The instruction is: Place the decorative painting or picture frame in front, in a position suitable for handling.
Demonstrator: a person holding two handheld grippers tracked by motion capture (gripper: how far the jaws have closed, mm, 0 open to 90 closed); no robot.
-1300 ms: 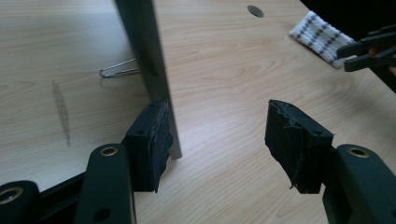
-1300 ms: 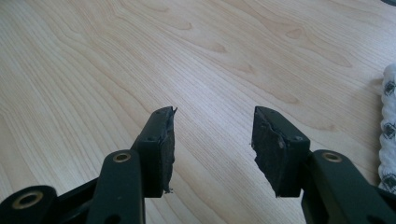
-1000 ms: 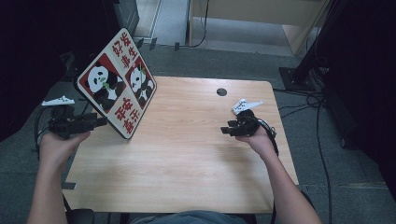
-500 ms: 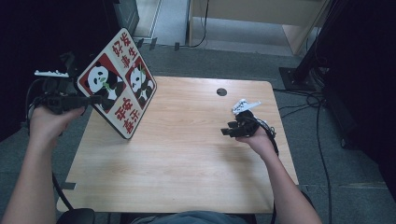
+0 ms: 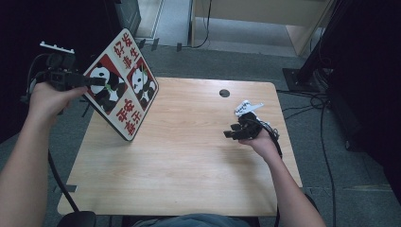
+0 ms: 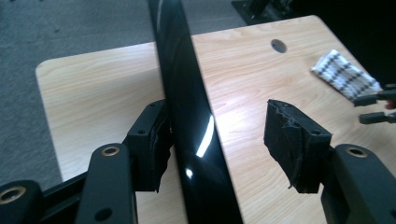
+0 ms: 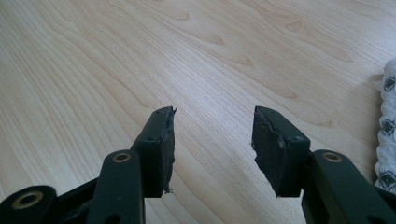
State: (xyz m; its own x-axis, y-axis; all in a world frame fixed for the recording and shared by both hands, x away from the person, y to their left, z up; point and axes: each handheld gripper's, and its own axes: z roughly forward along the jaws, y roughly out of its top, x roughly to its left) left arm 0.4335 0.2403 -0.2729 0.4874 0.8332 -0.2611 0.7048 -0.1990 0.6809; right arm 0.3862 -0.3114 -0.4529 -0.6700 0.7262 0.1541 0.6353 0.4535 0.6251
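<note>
A square board [image 5: 120,85] printed with two pandas and red characters stands tilted on its lower edge at the table's left. My left gripper [image 5: 97,81] is raised at the board's upper left edge. In the left gripper view the board's glossy black edge [image 6: 187,112] runs between the open jaws; the left pad [image 6: 156,140] lies against it and the right pad [image 6: 292,140] stands well apart. My right gripper [image 5: 229,134] hovers low over the table's right side, open, with nothing between its jaws [image 7: 212,126].
The wooden table [image 5: 189,165] has a round cable hole [image 5: 224,93] near its far edge. A checked white cloth [image 6: 345,74] lies beside the right gripper [image 6: 373,107], at the right edge of its view [image 7: 387,135]. Cables trail on the floor to the right.
My left hand has risen and moved away from the person along the board's left edge, to its upper part. The board and the right gripper have stayed where they were.
</note>
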